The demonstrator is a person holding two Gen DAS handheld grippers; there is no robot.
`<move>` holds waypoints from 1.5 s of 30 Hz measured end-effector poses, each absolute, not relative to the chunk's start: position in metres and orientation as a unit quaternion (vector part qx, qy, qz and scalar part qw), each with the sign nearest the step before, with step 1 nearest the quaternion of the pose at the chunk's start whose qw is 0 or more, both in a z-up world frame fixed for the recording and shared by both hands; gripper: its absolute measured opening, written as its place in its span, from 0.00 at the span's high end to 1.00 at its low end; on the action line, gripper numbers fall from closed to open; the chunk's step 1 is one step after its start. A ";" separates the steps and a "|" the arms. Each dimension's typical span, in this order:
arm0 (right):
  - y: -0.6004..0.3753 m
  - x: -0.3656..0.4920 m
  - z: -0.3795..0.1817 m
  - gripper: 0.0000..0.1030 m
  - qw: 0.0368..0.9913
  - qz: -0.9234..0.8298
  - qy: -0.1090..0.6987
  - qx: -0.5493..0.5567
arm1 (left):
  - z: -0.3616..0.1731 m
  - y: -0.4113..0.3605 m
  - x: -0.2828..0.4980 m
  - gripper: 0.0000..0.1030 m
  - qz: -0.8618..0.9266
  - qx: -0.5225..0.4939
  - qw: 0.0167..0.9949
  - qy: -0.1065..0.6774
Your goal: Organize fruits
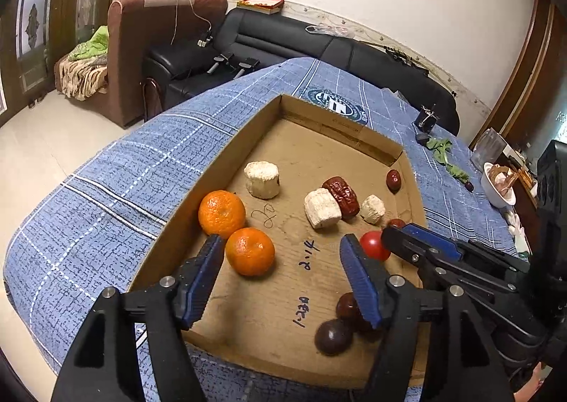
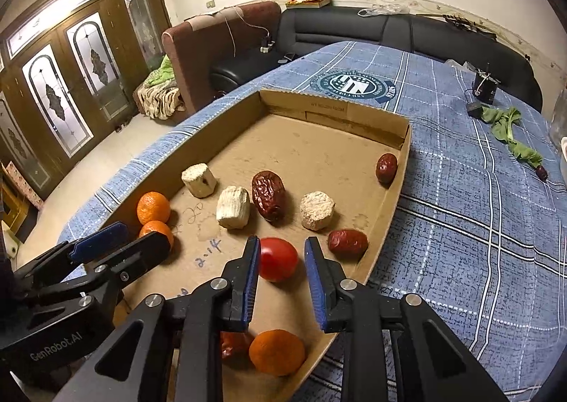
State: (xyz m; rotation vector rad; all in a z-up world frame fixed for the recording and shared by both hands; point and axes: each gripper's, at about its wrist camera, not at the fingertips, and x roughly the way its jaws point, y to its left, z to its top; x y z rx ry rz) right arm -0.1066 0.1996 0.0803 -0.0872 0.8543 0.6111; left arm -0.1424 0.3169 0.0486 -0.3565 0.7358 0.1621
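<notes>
Left gripper point(image 1: 281, 260) jaws apart over shallow brown cardboard tray point(image 1: 226, 150), round orange tangerine point(image 1: 250, 252) between fingers at 12 o'clock. Right gripper point(image 2: 280, 256) likewise spread, flanking round red tomato point(image 2: 277, 259), unclamped.

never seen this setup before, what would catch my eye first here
The shallow cardboard box on the blue plaid cloth, scattered with fruit: two oranges touching at its left wall and wrinkled red dates among pale chunks in the middle. Next, the right gripper, open around a shiny red tomato, while the left gripper hangs open beside the nearer orange.
</notes>
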 end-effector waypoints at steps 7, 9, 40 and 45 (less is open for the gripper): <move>0.182 -0.123 0.096 0.67 0.875 0.290 0.387 -0.022 | 0.069 0.304 -0.156 0.26 0.102 -0.142 0.927 0.333; 0.176 -0.130 0.100 0.65 0.879 0.289 0.379 -0.017 | 0.076 0.300 -0.162 0.25 0.108 -0.134 0.930 0.324; 0.116 -0.201 0.121 0.55 0.913 0.259 0.315 -0.015 | 0.113 0.257 -0.220 0.00 0.231 -0.081 0.937 0.249; 0.121 -0.201 0.114 0.55 0.911 0.257 0.320 -0.029 | 0.107 0.254 -0.214 0.00 0.217 -0.081 0.937 0.262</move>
